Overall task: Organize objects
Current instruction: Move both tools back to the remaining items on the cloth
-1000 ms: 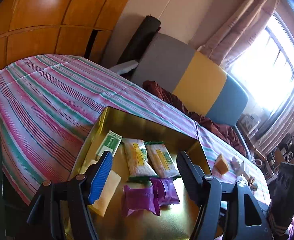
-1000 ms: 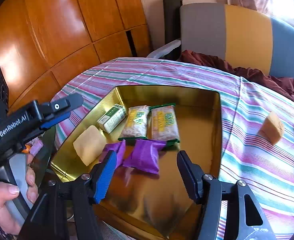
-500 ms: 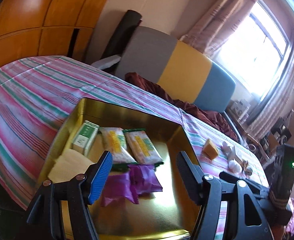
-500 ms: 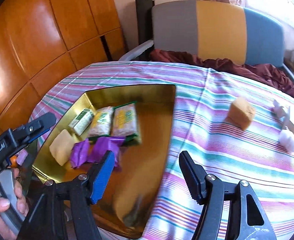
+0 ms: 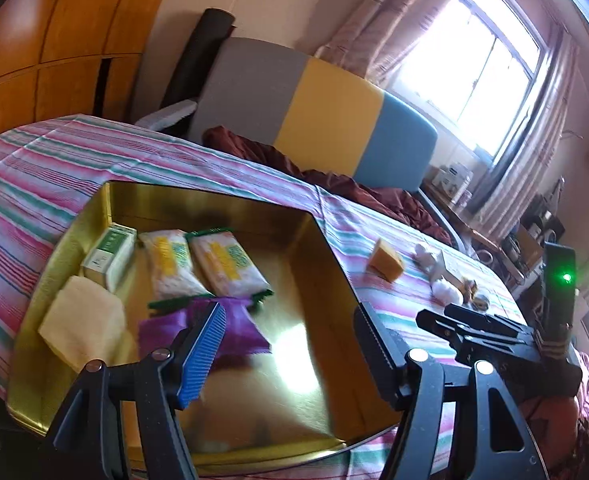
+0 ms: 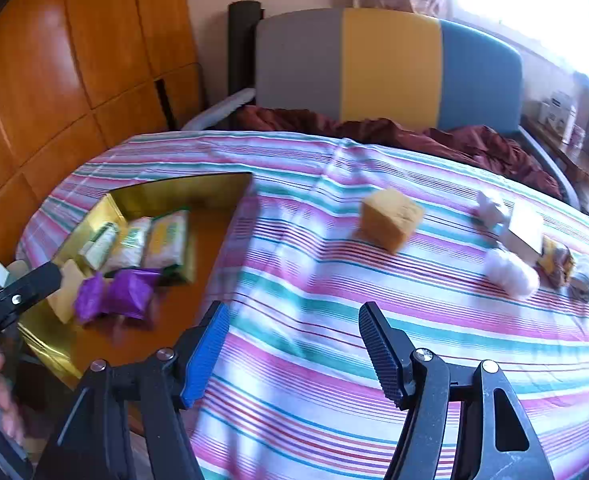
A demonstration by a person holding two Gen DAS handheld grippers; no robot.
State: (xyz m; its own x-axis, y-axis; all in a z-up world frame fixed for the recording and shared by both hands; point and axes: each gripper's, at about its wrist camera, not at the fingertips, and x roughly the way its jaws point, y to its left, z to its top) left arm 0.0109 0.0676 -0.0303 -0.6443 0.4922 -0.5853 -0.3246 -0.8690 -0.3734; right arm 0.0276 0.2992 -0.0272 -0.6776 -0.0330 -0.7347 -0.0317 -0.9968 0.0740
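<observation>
With jaws spread and nothing between them, the right gripper (image 6: 294, 350) is heading for the sponge (image 6: 390, 218) lying on the cloth (image 6: 294, 292), apparently next for the tin (image 6: 182, 190), while the left gripper (image 5: 290, 344) is hovering spread and empty over the tin, so lining up on the sponge is what's needed

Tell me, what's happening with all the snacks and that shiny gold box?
A person holds tongs in each hand and is tidying snacks into the gold tin. Purple packets, two yellow-green packets, a small green box and a pale block already lie inside. The orange block and other bits are out on the striped cloth. The left tongs and right tongs are both open and empty; the right ones have just been opening.
</observation>
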